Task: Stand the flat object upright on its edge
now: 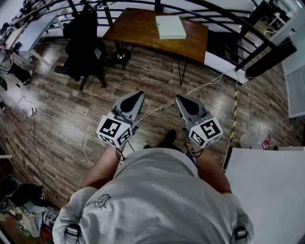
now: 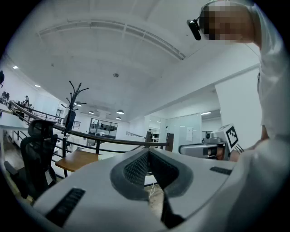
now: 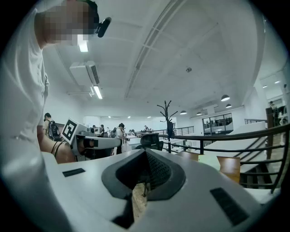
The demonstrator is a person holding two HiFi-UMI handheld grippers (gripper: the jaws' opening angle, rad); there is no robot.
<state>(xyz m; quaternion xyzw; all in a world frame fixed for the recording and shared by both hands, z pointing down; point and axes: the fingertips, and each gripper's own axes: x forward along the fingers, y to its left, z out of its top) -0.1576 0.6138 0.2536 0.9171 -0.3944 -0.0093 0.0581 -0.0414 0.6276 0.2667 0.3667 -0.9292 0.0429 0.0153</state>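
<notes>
A flat pale rectangular object (image 1: 170, 26) lies on a brown wooden table (image 1: 138, 29) at the far side of the floor. It shows edge-on as a pale slab (image 3: 208, 161) in the right gripper view. Both grippers are held level in front of the person's body, well short of the table. My left gripper (image 1: 139, 96) has its jaws together with nothing between them. My right gripper (image 1: 178, 99) is likewise shut and empty. In the left gripper view the table (image 2: 77, 160) sits at lower left and the right gripper (image 2: 204, 148) shows at the right.
A black office chair (image 1: 86, 40) stands left of the table. A black railing (image 1: 224, 14) runs behind the table. Cables (image 1: 71, 125) trail across the wooden floor. A white surface (image 1: 267, 190) lies at lower right. A coat stand (image 3: 166, 118) rises beyond the railing.
</notes>
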